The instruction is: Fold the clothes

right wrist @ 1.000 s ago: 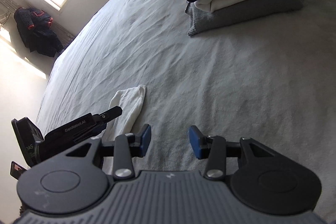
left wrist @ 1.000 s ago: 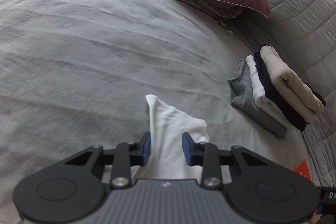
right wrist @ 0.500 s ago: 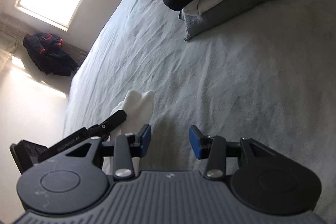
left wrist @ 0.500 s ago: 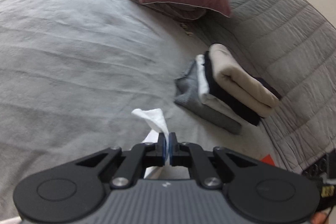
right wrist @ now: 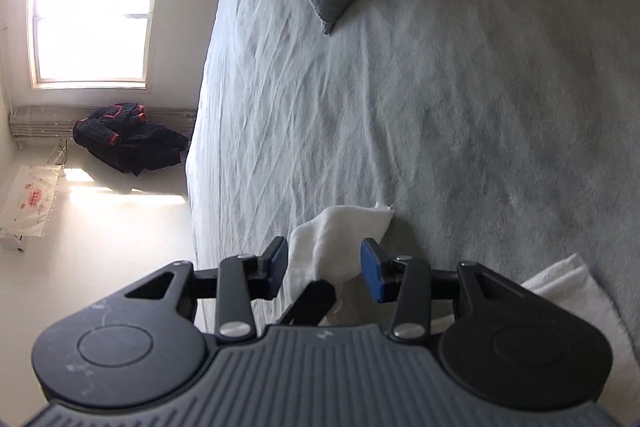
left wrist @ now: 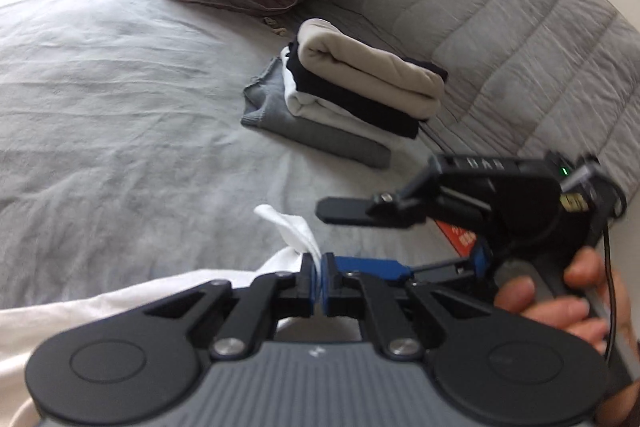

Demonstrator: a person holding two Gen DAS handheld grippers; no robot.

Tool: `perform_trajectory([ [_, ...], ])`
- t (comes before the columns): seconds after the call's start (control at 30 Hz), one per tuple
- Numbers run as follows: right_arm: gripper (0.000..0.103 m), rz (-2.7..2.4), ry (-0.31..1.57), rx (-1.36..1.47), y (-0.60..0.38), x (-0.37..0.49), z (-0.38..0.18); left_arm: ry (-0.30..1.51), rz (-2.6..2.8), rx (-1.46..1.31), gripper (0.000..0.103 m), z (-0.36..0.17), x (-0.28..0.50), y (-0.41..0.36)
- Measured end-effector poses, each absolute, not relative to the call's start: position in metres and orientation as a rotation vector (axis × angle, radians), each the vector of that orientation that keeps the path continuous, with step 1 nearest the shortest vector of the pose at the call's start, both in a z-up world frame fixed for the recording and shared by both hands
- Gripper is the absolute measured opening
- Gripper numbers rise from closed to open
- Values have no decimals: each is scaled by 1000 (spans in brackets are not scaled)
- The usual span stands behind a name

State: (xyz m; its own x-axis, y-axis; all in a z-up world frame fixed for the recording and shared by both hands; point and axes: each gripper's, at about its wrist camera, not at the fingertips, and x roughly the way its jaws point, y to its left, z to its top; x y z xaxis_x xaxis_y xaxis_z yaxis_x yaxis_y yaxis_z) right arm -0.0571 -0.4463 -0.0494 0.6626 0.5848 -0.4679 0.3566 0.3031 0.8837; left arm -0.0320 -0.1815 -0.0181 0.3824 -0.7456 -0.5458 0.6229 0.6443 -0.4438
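Left gripper (left wrist: 319, 285): matte black linkage arms, silver pivot screws, blue pads, ribbed grey housing flanked by two round black discs. Right gripper (right wrist: 324, 269): same build, scuffed left disc; from the side, a green indicator light, yellow label, thin black cable. Right hand (left wrist: 560, 303): bare fingers, no sleeve visible.

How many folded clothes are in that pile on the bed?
4, stacked by the grey quilt: a grey one at the bottom, a white one on it, then a black one, and a beige one on top. More could be hidden between them.
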Motion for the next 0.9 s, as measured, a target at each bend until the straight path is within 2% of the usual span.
perform_trajectory([
  [0.53,41,101,985,1128,-444,-61,-42,674,-860,118,4,-46,-83,-191],
  [0.73,24,74,993,1071,-442,-64,-44,594,-855,165,4,-45,-93,-197],
  [0.9,23,98,986,1116,-449,-73,-49,547,-884,201,4,-40,-105,-201],
])
